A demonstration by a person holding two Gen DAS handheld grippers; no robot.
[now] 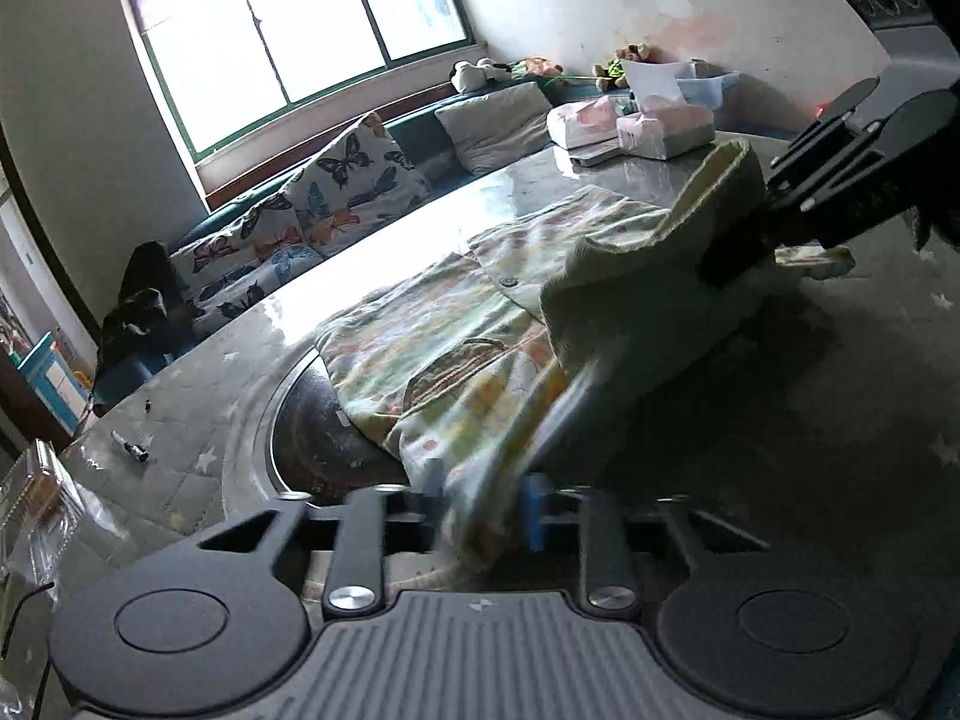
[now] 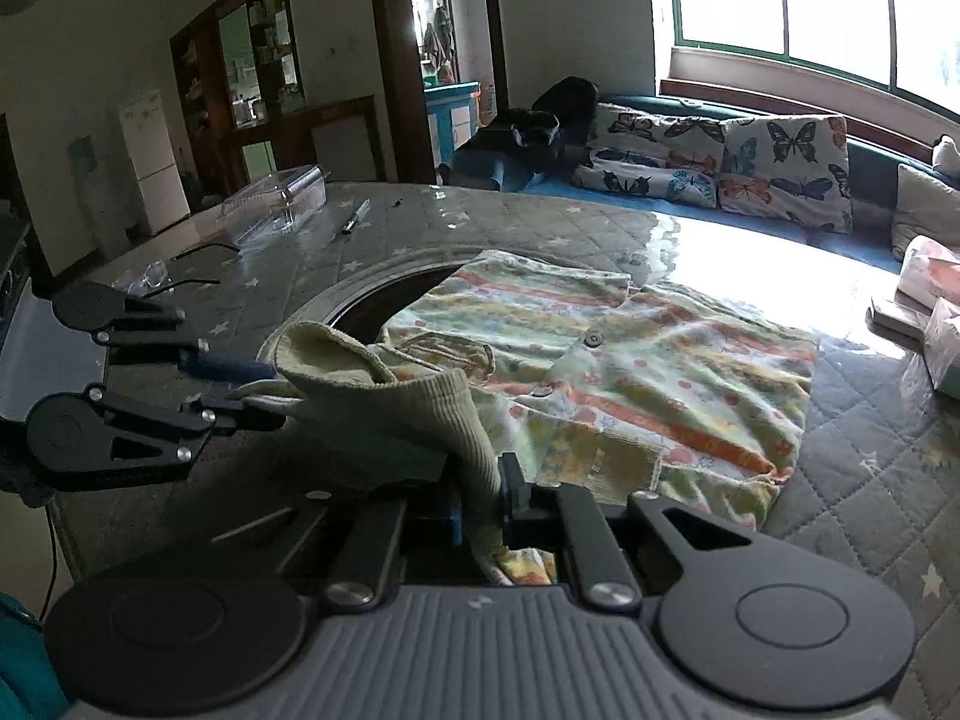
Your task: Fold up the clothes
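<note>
A small patterned shirt point(image 2: 630, 372) with orange and green stripes and buttons lies on the quilted grey table cover point(image 2: 870, 480); it also shows in the left wrist view point(image 1: 432, 324). My left gripper point(image 1: 486, 510) is shut on one edge of the shirt, which is lifted and folded over, pale lining out. My right gripper point(image 2: 483, 504) is shut on the other lifted edge point(image 2: 462, 420). Each gripper shows in the other's view: the right one point(image 1: 744, 258) and the left one point(image 2: 264, 384), both clamping the raised fold above the shirt.
A round glass turntable point(image 1: 312, 420) sits under the shirt's near end. Tissue packs point(image 1: 654, 126) and a box stand at the table's far end. A clear plastic box point(image 2: 276, 204), a pen point(image 2: 355, 217) and cables lie at the other side. A sofa with butterfly cushions point(image 2: 750, 162) runs along the window.
</note>
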